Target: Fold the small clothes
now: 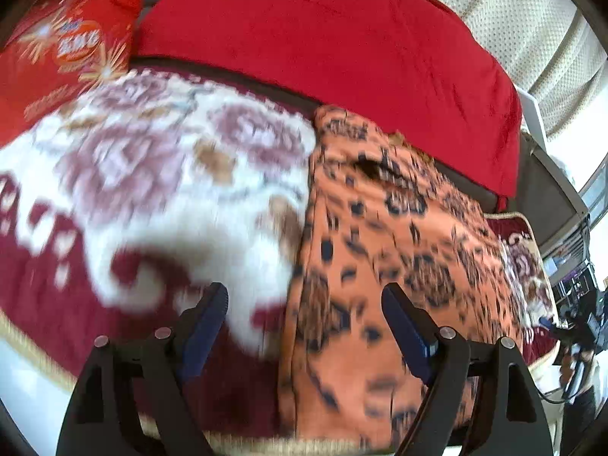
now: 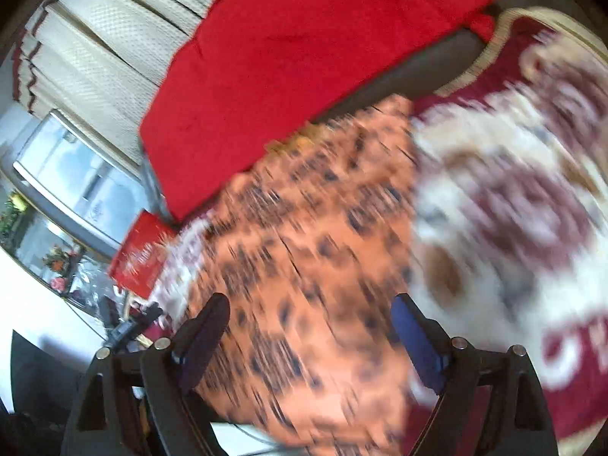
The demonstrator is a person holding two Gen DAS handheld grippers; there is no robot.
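1. Leopard-print garment (image 1: 383, 250), orange w/ dark spots, lies on the floral blanket (image 1: 159, 174) that covers the seat, toward the blanket's right side in my left view, w/ its far end just short of the back edge where the red cushion (image 1: 323, 49) stands.
2. Progress, my read: looks partly folded already. It sits as a longish narrow strip w/ fairly straight side edges, not spread w/ sleeves or legs out. Both views are blurred, so I can't tell how many layers.
3. Left claw (image 1: 304, 304): released, jaws wide, nothing between the pads. It hangs over the garment's left edge, one finger above blanket, the other above the print.
4. Right claw (image 2: 309, 315): also released, jaws wide, empty, hanging over the near end of the same garment (image 2: 304, 235). Can't tell if the tips touch cloth.
5. Left to do, prob.: grab the near end w/ both claws, bring it over toward the far end for a crosswise fold, then flatten.
6. No other small clothes visible on the blanket (image 2: 513, 209); red printed bag (image 1: 64, 49) at the back left corner isn't part of the job, afaict.
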